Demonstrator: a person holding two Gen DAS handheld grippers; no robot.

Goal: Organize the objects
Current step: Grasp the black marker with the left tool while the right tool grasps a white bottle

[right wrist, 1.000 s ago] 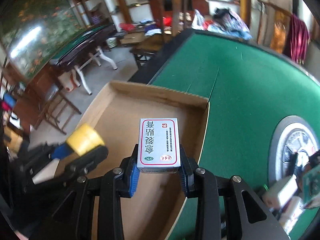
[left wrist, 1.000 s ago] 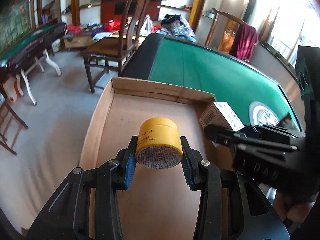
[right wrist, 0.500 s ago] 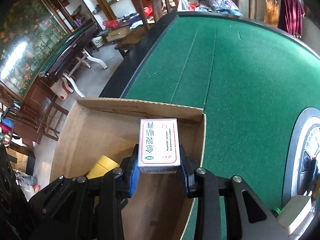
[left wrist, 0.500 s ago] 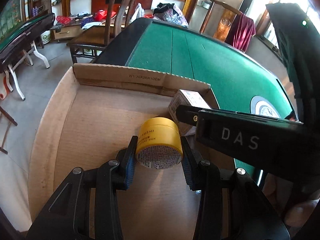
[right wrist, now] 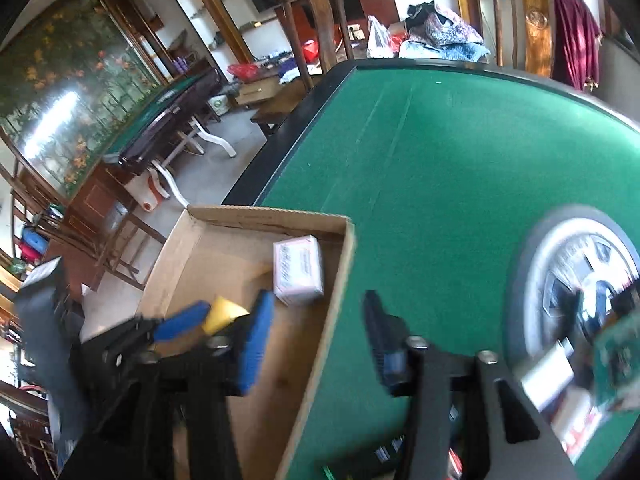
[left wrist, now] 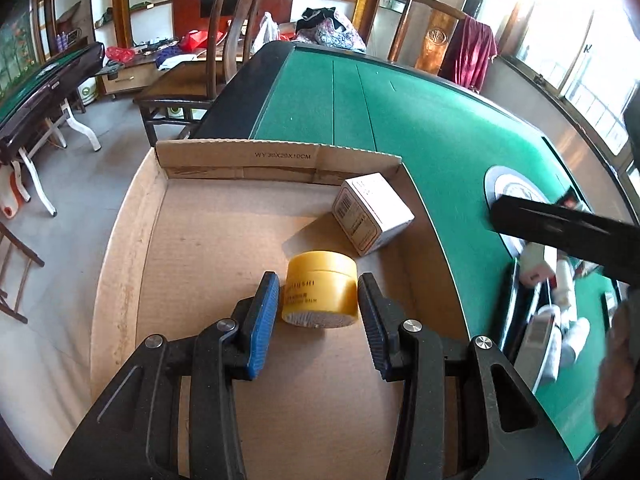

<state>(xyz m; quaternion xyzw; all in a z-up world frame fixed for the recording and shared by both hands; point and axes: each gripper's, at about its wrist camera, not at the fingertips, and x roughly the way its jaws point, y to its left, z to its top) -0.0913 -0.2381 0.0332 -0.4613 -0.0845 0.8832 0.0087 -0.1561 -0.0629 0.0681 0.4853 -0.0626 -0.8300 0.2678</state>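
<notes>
1. Cardboard makes the one big box [left wrist: 132, 240]. It sits on the near corner of one green table [left wrist: 400, 120], and its left side sticks out past the table edge.
2. Two things are in the cardboard box: one yellow jar [left wrist: 320, 288] and one white box [left wrist: 372, 212].
3. Two grippers show, each with two fingers and blue pads.
4. One left gripper [left wrist: 318, 280] is clamped on the yellow jar. The jar sits right at the finger tips, low over the middle of the cardboard floor. A bit of its speckled bottom shows.
5. One right gripper [right wrist: 316, 300] has its fingers apart with nothing between them. They have just been opening. It hangs over the right wall of the cardboard box and the green cloth.
6. The white box lies on the cardboard floor in the far right corner, just past the yellow jar. Nothing touches it.
7. One round disc [right wrist: 580, 280] is set in the middle of the table.
8. A heap of small things [left wrist: 556, 320] lies on the table to the right. They are blurry, so I cannot count them or tell what they are.
9. In the left view the right gripper is cut off, just a dark bar. One hand [left wrist: 616, 376] at the edge is a blur.
10. In the right view most of the yellow jar hides behind fingers.
</notes>
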